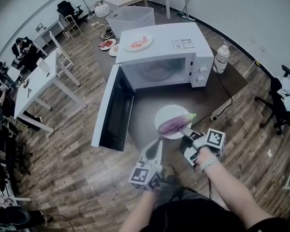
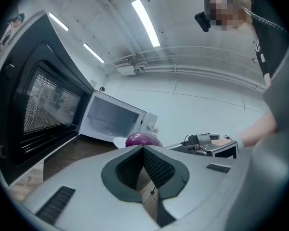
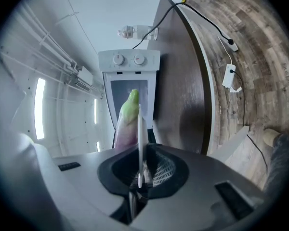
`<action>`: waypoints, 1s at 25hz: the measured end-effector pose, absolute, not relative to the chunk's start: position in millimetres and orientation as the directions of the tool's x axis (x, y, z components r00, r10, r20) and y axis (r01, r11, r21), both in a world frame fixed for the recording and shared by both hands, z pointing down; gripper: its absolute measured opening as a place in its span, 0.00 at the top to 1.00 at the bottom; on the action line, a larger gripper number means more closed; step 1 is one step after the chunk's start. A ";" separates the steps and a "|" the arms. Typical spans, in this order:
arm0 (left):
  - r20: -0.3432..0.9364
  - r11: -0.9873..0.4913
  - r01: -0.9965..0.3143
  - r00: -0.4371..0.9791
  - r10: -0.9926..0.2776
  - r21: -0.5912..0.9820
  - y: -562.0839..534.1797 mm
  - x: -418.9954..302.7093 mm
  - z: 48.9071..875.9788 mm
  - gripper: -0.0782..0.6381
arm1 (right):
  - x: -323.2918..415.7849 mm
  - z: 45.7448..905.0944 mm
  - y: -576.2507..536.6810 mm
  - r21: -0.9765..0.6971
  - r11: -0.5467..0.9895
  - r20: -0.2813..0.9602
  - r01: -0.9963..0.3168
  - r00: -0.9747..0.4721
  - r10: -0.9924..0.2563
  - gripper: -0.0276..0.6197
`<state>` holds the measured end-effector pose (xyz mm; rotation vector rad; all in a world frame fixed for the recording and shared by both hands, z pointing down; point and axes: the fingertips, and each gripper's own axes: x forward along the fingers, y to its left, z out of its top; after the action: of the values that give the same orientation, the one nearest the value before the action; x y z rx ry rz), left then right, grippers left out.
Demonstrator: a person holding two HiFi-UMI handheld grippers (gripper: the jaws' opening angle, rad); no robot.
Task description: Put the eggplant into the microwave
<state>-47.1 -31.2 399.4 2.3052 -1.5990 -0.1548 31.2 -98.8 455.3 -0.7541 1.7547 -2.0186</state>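
A purple eggplant [image 1: 174, 124] with a green stem lies on a white plate [image 1: 165, 114] above the dark table, in front of the white microwave [image 1: 159, 42]. The microwave's door [image 1: 113, 110] stands swung wide to the left. My right gripper [image 1: 184, 130] is shut on the plate's near rim. In the right gripper view the plate [image 3: 139, 129] shows edge-on between the jaws, with the eggplant [image 3: 127, 117] beyond. My left gripper [image 1: 154, 146] is shut and holds nothing, just left of the plate. Its own view shows the eggplant [image 2: 143, 139] ahead and the door [image 2: 43, 105] at left.
On top of the microwave sits a plate of red food [image 1: 137, 42]. A water bottle [image 1: 221, 58] stands at the microwave's right, with a cable and power strip [image 1: 217, 112] trailing near the table's right edge. More plates [image 1: 108, 44] and a white bin [image 1: 130, 18] stand behind.
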 end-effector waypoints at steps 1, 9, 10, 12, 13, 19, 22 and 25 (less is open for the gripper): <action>0.098 -0.321 -0.888 0.370 -0.924 0.328 -38.2 -48.2 399.5 0.89 | 29.4 454.8 -105.0 -0.984 -0.163 0.155 -0.072 -0.792 -0.590 0.92; 0.103 -0.349 -0.874 0.404 -0.909 0.339 -78.2 -61.6 403.5 0.89 | 15.8 454.4 -142.2 -0.985 -0.159 0.155 -0.071 -0.779 -0.608 0.92; 0.102 -0.355 -0.871 0.409 -0.907 0.338 -82.8 -63.4 403.1 0.89 | 13.7 453.9 -146.2 -0.985 -0.159 0.154 -0.070 -0.778 -0.610 0.92; 0.098 -0.365 -0.868 0.418 -0.903 0.337 -91.5 -66.8 403.1 0.89 | 9.6 453.4 -154.3 -0.986 -0.154 0.149 -0.067 -0.776 -0.613 0.92; 0.097 -0.368 -0.867 0.421 -0.902 0.337 -95.3 -68.6 404.0 0.89 | 7.9 453.9 -158.3 -0.986 -0.151 0.147 -0.068 -0.775 -0.615 0.92; 0.104 -0.359 -0.868 0.415 -0.904 0.344 -112.5 -77.6 413.5 0.89 | -2.2 452.9 -180.7 -0.988 -0.145 0.129 -0.048 -0.771 -0.624 0.92; 0.094 -0.356 -0.866 0.411 -0.907 0.350 -117.9 -79.7 414.5 0.89 | -6.5 451.5 -189.0 -0.989 -0.145 0.118 -0.033 -0.771 -0.626 0.92; 0.075 -0.343 -0.864 0.395 -0.915 0.369 -127.5 -82.9 417.0 0.89 | -11.6 451.9 -200.3 -0.989 -0.147 0.105 -0.015 -0.772 -0.627 0.92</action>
<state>-82.9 -127.5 417.0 2.3096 -1.5424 -0.2052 -11.6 -200.3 451.9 -0.7211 1.7106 -1.9719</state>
